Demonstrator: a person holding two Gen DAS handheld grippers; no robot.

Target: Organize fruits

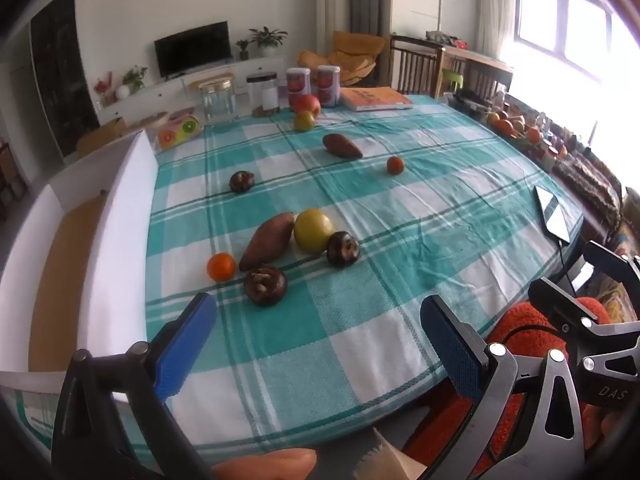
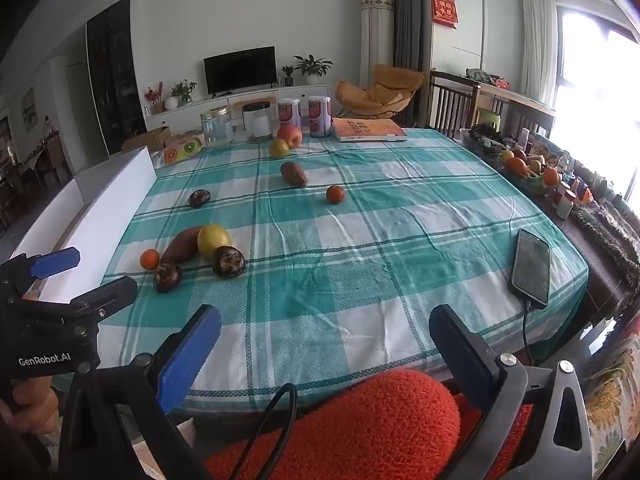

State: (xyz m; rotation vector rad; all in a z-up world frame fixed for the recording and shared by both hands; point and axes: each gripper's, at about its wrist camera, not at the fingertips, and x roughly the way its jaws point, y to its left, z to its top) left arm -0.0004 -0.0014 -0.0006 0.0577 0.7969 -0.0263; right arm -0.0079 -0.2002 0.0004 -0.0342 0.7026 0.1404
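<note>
On the teal checked tablecloth [image 1: 360, 320] lies a near cluster: a small orange [image 1: 221, 267], a sweet potato [image 1: 267, 242], a yellow-green round fruit [image 1: 313, 230] and two dark brown round fruits [image 1: 343, 249] [image 1: 265, 286]. Farther back are a third dark fruit [image 1: 241, 181], another sweet potato [image 1: 342, 146], a second small orange [image 1: 395, 165], a yellow fruit [image 1: 304, 121] and a red apple [image 1: 306, 104]. My left gripper [image 1: 320, 344] hovers open over the front of the table, just short of the cluster. My right gripper [image 2: 324, 344] is open above the front edge, empty.
A white box with a brown floor [image 1: 120, 208] runs along the table's left side. Jars [image 1: 218, 102], two red cans [image 1: 314, 84], a book [image 1: 376, 98] and a fruit-print carton [image 1: 178, 130] line the far edge. A phone on a cable [image 2: 531, 267] lies at right. A fuzzy orange-red sleeve [image 2: 360, 420] sits below.
</note>
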